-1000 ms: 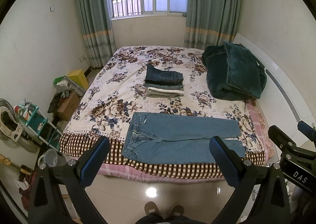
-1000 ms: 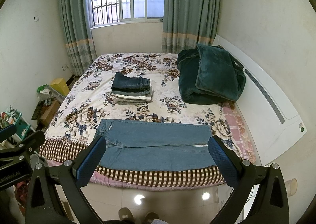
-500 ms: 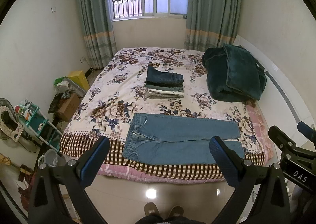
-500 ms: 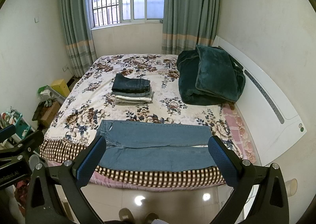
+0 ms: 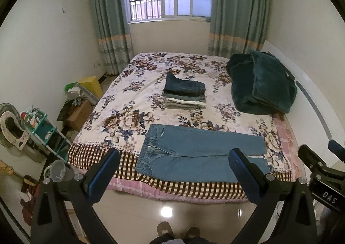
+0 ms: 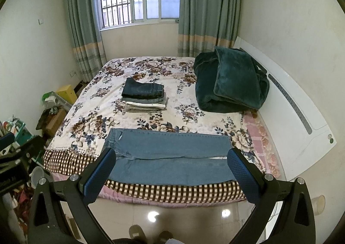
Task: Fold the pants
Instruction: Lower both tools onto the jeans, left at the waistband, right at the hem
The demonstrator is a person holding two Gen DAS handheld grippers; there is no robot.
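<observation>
Light blue jeans (image 5: 200, 153) lie flat along the near edge of the bed, waist to the left, legs side by side to the right; they also show in the right wrist view (image 6: 170, 157). My left gripper (image 5: 172, 168) is open and empty, held above the floor short of the bed. My right gripper (image 6: 171, 168) is open and empty too, at about the same distance. The right gripper's body shows at the right edge of the left wrist view (image 5: 321, 170).
A stack of folded pants (image 5: 185, 93) sits mid-bed on the floral sheet (image 5: 129, 101). A dark green blanket (image 5: 261, 84) lies at the right by the white headboard (image 6: 297, 110). Boxes, a teal shelf (image 5: 41, 123) and a fan crowd the floor at left.
Both views have tilted down slightly and the bed sits a little lower in frame. The jeans have not moved and both grippers stay open.
</observation>
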